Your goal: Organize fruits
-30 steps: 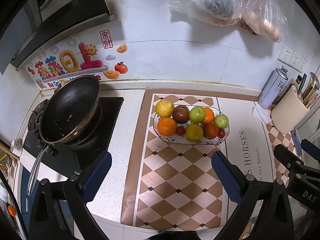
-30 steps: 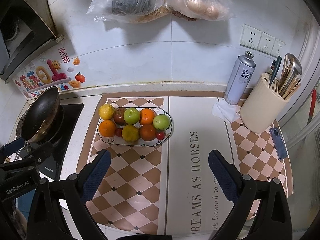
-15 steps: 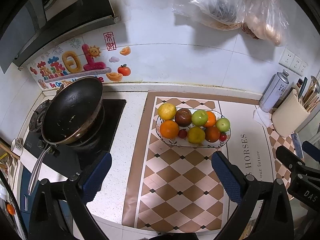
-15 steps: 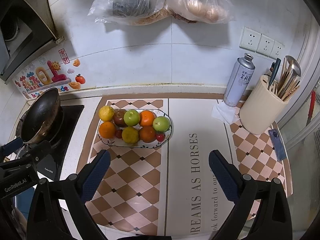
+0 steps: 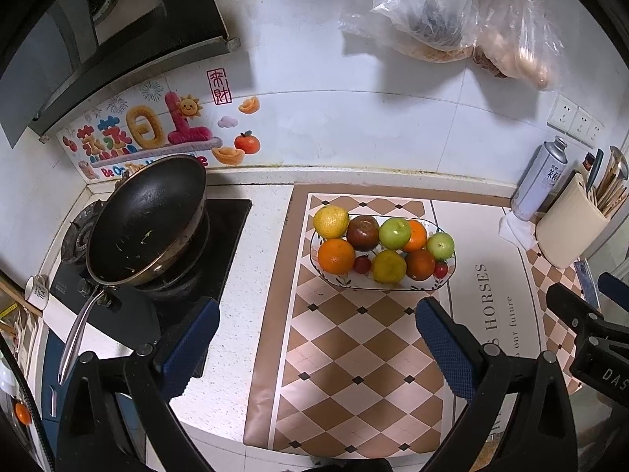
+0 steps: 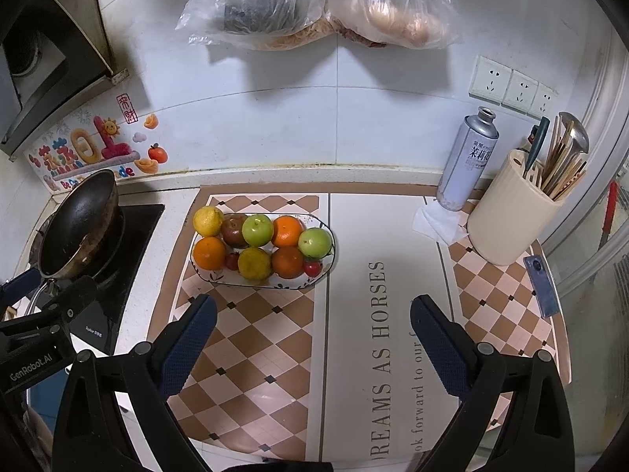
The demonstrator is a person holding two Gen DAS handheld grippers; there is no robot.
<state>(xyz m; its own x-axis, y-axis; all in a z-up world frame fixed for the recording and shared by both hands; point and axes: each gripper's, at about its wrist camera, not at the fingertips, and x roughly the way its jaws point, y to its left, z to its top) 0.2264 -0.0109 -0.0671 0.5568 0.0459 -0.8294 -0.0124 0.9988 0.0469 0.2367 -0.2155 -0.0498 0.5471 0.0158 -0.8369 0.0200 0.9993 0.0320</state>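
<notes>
A white oval fruit plate (image 5: 405, 286) (image 6: 204, 273) sits on the checkered mat. It holds oranges (image 5: 336, 255), green apples (image 5: 394, 233), yellow citrus (image 5: 331, 221), a dark brown fruit (image 5: 362, 232) and small red tomatoes (image 5: 362, 264). The same fruits show in the right wrist view, with a green apple (image 6: 314, 242) at the plate's right end. My left gripper (image 5: 314, 334) is open and empty, well short of the plate. My right gripper (image 6: 313, 332) is open and empty, in front of the plate and to its right.
A black wok (image 5: 147, 224) sits on the stove at the left. A spray can (image 6: 468, 165), a cream utensil holder (image 6: 511, 220) and a tissue (image 6: 436, 222) stand at the back right. A phone (image 6: 542, 287) lies at the right edge. Plastic bags (image 6: 314, 4) hang on the wall.
Both grippers have pulled back a little from the plate. The fruits sit as before and both grippers stay open.
</notes>
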